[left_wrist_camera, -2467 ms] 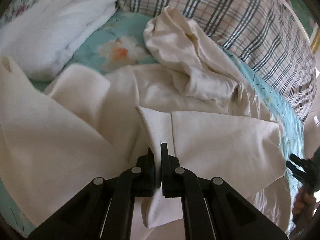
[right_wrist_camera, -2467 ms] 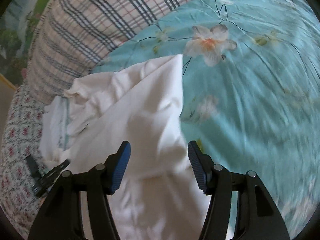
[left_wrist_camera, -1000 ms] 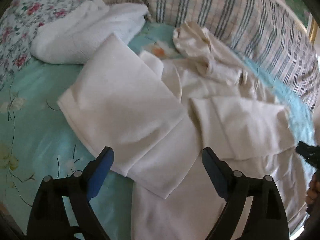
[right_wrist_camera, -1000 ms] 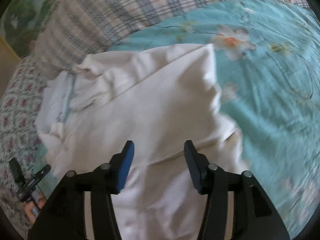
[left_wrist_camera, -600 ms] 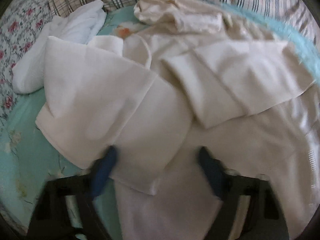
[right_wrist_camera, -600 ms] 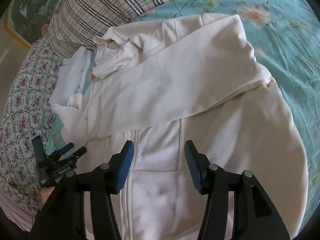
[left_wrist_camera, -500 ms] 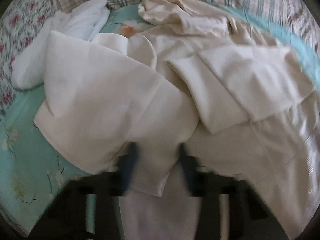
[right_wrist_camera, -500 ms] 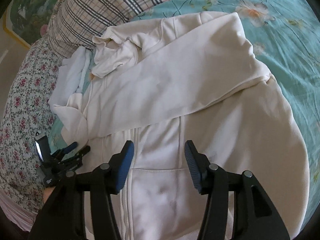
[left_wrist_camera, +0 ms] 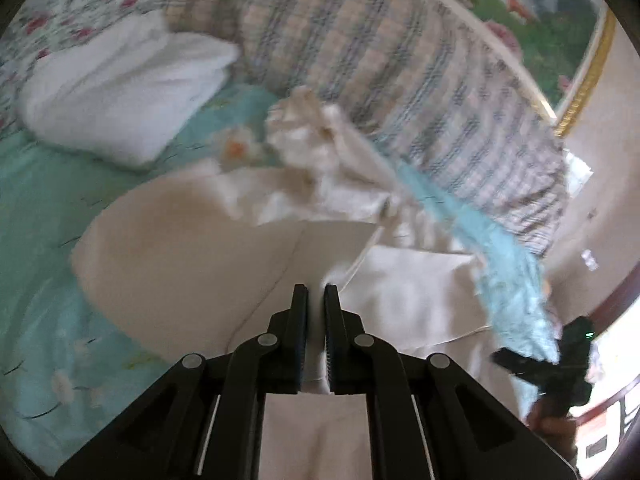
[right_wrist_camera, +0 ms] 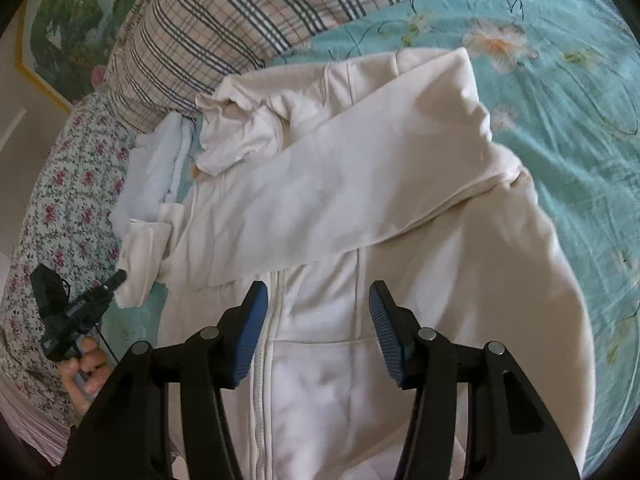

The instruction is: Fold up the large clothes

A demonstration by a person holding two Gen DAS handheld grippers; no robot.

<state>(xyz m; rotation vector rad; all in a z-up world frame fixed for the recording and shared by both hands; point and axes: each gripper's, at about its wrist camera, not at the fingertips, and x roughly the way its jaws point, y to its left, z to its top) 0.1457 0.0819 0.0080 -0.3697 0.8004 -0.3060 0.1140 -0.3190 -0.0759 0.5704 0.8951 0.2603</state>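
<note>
A bed (right_wrist_camera: pixel 580 128) with a teal flowered sheet fills the room's middle, and a big plaid pillow (right_wrist_camera: pixel 248 12) lies along its head. Beside that runs a cover with small red flowers (right_wrist_camera: pixel 68 184).

Spread across the sheet is the cream hoodie (right_wrist_camera: pixel 460 280), front up, its zipper (right_wrist_camera: pixel 266 320) running toward the right gripper. One sleeve (right_wrist_camera: pixel 360 184) is folded across the chest from the far shoulder down to the other side, where its cuff (right_wrist_camera: pixel 140 264) hangs over the jacket's edge onto the sheet. The hood (right_wrist_camera: pixel 244 132) is bunched up by the pillow. A folded white towel (left_wrist_camera: pixel 120 88) lies just beyond the hoodie, next to the flowered cover.

The right gripper (right_wrist_camera: pixel 316 336) hangs above the lower front of the hoodie, over the pocket seam; its blue-padded fingers (right_wrist_camera: pixel 250 332) stand wide apart and hold nothing.

The left gripper (left_wrist_camera: pixel 316 336) is down at the cuff end of the sleeve. Its fingers (left_wrist_camera: pixel 298 332) are drawn nearly together with a fold of cream cloth pinched between them. The left view is blurred, so the exact spot on the garment is hard to tell. The person's hand (right_wrist_camera: pixel 84 376) holding it shows at the edge of the right view.
</note>
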